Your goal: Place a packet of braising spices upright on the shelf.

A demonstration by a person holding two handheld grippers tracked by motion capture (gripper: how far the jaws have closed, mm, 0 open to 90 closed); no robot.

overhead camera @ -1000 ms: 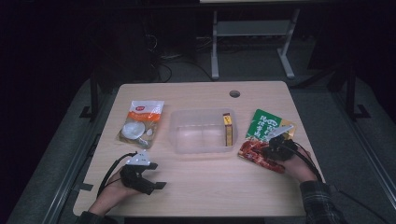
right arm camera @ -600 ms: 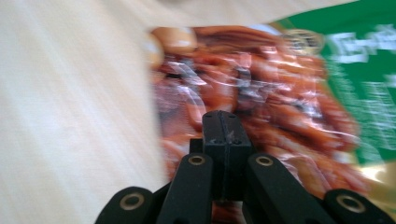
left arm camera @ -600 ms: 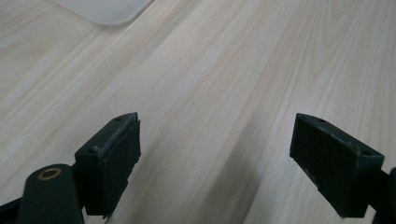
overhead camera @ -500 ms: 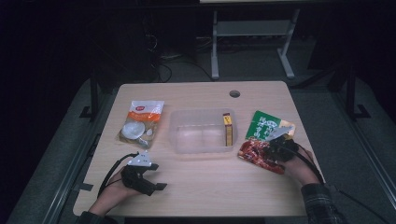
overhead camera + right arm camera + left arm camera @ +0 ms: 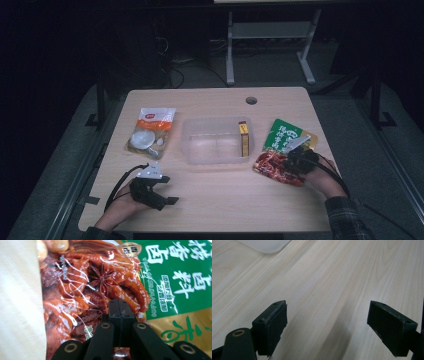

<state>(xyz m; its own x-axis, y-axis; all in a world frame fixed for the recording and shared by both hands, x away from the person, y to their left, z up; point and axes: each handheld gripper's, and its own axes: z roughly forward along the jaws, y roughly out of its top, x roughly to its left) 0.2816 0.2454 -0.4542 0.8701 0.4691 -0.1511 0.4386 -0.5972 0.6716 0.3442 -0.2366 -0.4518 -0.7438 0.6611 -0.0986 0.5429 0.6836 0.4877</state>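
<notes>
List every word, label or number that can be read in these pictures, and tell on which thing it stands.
"卤": large white character on the green foil packet, among other white Chinese characters I cannot read surely.
Gold packet: green characters, cut off, unreadable.
Red-brown glossy packet, orange-and-clear bag, yellow box in the clear plastic tub: print too small or blurred.

Both grippers are black: the left gripper (image 5: 161, 192) carries a grey three-cornered plate and looping black cable; the right gripper (image 5: 119, 305) shows brass-ringed pivots. A dark plaid sleeve (image 5: 344, 217) sits at 5 o'clock.
</notes>
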